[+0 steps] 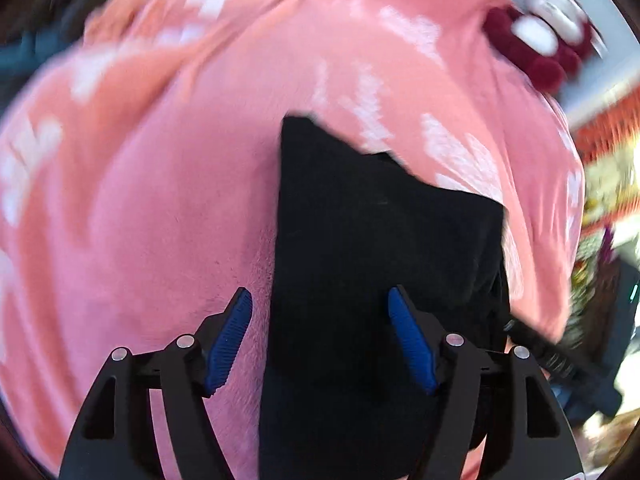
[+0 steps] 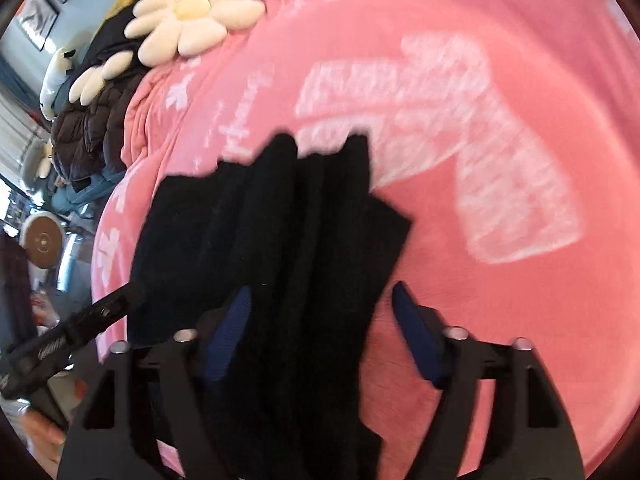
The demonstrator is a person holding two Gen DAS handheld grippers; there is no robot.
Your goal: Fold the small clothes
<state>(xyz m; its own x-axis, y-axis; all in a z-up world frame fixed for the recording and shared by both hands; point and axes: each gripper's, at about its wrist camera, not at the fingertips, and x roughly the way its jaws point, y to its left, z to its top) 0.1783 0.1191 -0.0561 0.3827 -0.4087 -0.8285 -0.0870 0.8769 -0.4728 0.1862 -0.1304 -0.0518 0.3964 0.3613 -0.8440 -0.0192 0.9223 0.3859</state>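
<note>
A black garment (image 1: 380,240) lies in loose folds on a pink blanket (image 1: 160,200) with white print. My left gripper (image 1: 319,291) hovers over the garment's near end, open; its blue pads stand wide apart, and the left pad is clear of the cloth. In the right wrist view the same black garment (image 2: 260,220) runs under my right gripper (image 2: 321,288), which is also open, the cloth lying between its jaws without being pinched. The left gripper's black finger (image 2: 80,328) shows at the garment's left edge.
A cream daisy cushion (image 2: 192,12) sits at the far edge of the pink blanket (image 2: 480,320). A dark puffer jacket (image 2: 92,128) is heaped to the left. A dark red and white plush thing (image 1: 540,48) lies at the far right. A hand (image 2: 40,440) shows bottom left.
</note>
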